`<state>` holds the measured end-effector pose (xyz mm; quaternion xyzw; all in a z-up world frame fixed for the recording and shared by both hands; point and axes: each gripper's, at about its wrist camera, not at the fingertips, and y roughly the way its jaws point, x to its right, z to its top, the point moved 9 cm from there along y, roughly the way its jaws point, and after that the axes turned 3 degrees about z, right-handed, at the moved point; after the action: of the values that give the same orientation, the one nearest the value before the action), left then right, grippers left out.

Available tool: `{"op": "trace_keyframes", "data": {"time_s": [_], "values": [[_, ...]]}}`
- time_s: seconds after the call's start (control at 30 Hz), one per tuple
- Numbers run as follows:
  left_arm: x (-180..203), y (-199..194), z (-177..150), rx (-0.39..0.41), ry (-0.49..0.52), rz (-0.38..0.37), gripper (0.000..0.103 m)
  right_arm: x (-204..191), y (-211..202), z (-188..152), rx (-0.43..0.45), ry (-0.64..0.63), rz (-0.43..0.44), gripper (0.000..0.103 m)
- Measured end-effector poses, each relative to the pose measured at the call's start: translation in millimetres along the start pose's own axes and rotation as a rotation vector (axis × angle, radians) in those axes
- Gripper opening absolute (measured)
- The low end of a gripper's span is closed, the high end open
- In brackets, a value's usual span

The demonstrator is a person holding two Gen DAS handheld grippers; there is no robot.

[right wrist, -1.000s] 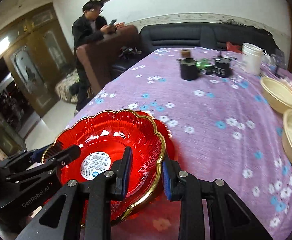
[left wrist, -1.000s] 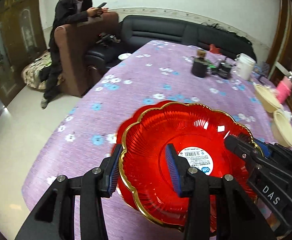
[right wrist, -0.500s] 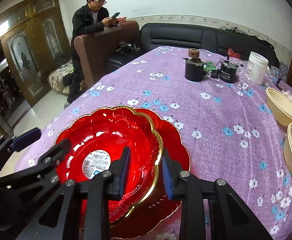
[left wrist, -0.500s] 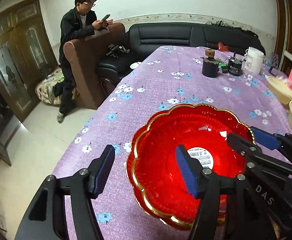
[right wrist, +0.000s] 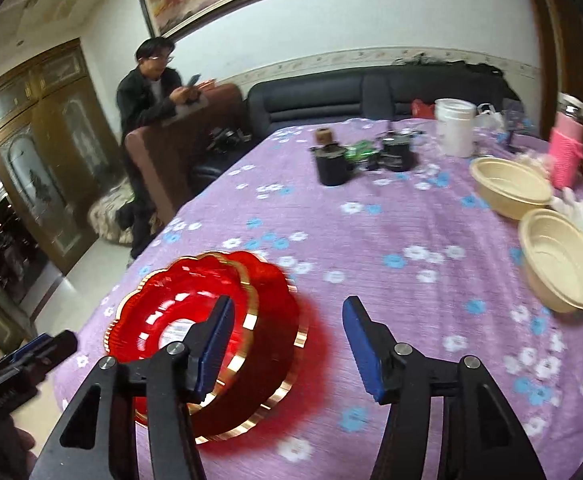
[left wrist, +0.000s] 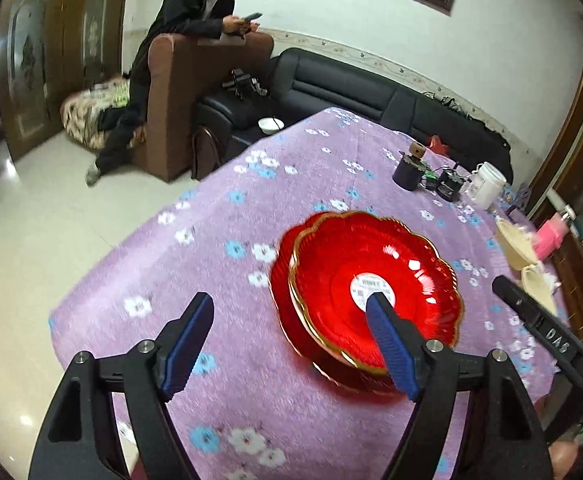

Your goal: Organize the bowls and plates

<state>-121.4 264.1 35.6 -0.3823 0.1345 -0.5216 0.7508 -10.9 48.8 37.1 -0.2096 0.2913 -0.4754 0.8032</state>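
both jaws have let go of the red plates point(left wrist: 371, 280) since a second ago: the left hand-held gripper point(left wrist: 291, 344) gapes wide above the table point(left wrist: 211, 240), while the right hand-held gripper point(right wrist: 287, 344) gapes too, plates point(right wrist: 211, 320) stacked below, cream bowls point(right wrist: 559, 264) well apart.

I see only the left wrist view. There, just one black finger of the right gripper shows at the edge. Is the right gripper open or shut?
Observer: Open. In the right wrist view, the right gripper has its blue pads wide apart and grips nothing.
Operator: And the beige bowls? My view cuts them off at the edge.
Observer: There are two, a near beige bowl and a far beige bowl. Each stands upright on the cloth, and they are not nested.
Operator: Is anything inside them?
Observer: No, both look empty.
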Motion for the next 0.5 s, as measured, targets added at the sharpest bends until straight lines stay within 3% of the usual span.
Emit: {"op": "trace_keyframes", "data": {"time_s": [0.4, 0.5], "values": [[11, -12, -12, 0.003, 0.047, -0.013, 0.078, -17, 34, -27, -0.128, -0.058, -0.029, 0.061], [13, -15, -13, 0.018, 0.069, 0.002, 0.078, -18, 29, -26, -0.107, -0.038, -0.016, 0.061]]}}
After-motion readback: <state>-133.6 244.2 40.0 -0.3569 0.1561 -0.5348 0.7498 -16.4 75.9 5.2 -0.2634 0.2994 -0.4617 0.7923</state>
